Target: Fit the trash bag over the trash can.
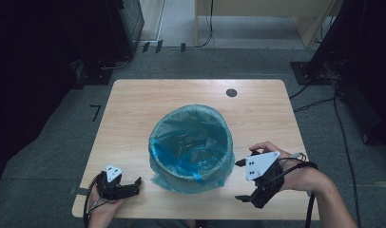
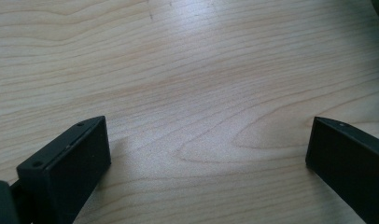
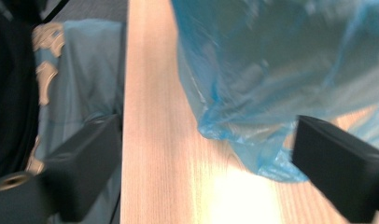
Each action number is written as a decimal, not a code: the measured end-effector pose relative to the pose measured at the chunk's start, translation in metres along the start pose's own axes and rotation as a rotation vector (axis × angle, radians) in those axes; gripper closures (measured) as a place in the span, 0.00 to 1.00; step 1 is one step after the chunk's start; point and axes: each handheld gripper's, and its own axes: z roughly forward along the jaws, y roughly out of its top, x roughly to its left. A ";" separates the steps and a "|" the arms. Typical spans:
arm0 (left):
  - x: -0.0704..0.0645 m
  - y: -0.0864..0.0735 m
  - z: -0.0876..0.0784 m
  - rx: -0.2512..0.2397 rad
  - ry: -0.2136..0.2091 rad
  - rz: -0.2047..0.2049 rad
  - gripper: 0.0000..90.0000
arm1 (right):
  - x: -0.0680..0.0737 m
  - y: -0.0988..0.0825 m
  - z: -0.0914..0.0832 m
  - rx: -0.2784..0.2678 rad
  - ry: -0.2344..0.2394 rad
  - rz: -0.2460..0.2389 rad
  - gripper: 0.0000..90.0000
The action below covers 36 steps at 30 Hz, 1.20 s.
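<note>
One bin [image 1: 191, 142] on the wooden surface [image 1: 134, 104], lined with one blue plastic bag [image 1: 181, 159]. Bin stands upright near the middle of the surface, mouth facing up, long axis vertical; bag edge is folded over the rim and hangs down the outside, its loose hem reaching the wood at the near side.

Two tools. Left tool [image 1: 131, 184] rests low at the near left corner, well apart from the bin, jaws spread wide over bare wood, nothing between them. Right tool [image 1: 242, 181] sits just right of the bin, jaws released and wide; bag hem [image 3: 253, 140] lies ahead of them, unpinched.

One dark round hole [image 1: 231, 92] at the far edge.
</note>
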 end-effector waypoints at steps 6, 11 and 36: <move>0.000 0.000 0.000 0.000 0.000 0.000 0.00 | -0.004 -0.011 0.009 -0.022 -0.094 0.175 0.00; 0.000 0.000 0.000 0.000 0.000 0.000 0.00 | -0.014 -0.024 0.016 -0.032 -0.220 0.350 0.00; 0.000 0.000 0.000 0.000 0.000 0.000 0.00 | -0.044 -0.086 0.006 -0.184 -0.675 0.782 0.00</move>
